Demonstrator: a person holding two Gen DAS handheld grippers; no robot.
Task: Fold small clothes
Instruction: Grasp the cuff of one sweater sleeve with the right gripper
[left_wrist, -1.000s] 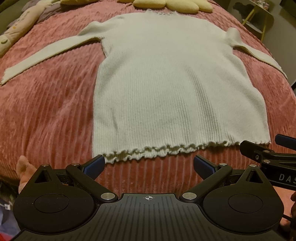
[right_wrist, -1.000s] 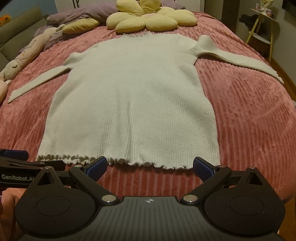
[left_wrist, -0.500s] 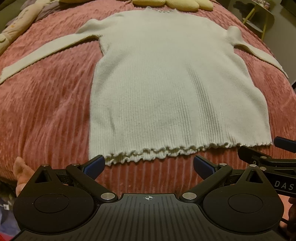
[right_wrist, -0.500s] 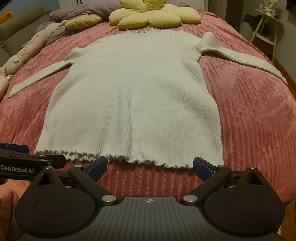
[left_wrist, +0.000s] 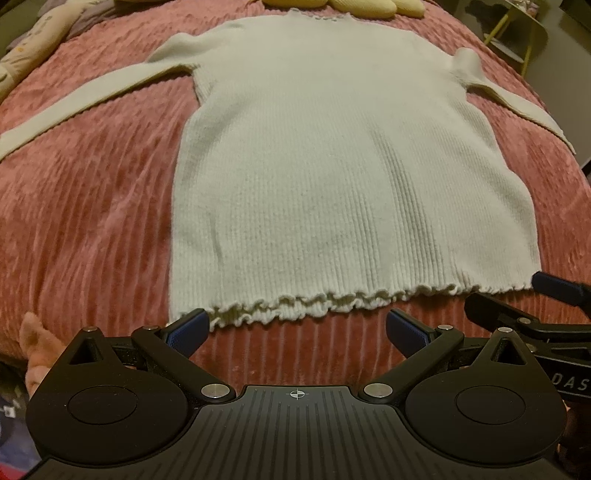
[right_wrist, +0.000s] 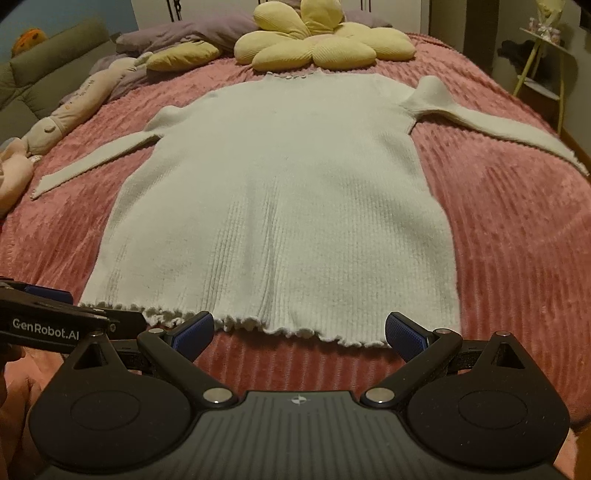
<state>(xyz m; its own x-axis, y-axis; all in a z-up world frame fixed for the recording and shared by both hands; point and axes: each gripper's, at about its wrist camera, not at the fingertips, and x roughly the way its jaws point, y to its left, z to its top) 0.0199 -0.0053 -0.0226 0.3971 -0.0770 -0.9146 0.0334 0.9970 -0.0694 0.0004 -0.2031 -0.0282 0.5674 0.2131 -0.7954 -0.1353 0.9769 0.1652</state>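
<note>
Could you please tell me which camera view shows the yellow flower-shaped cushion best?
The right wrist view: the flower cushion appears nearly whole beyond the sweater's collar. The left wrist view catches only its lower petals at the top edge.

Dim room: pink ribbed bedspread (right_wrist: 517, 229), yellow flower cushion (right_wrist: 325, 44), yellow-legged side table (right_wrist: 543, 55).

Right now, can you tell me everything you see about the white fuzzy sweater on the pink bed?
The cream-white ribbed knit sweater lies flat and unfolded on the pink ribbed bedspread, with its collar at the far end. Both long sleeves stretch out sideways. Its collar and bottom hem have small wavy frills, and the collar ends next to the yellow flower-shaped cushion. The open left gripper and open right gripper sit just short of the hem, gripping nothing.
</note>
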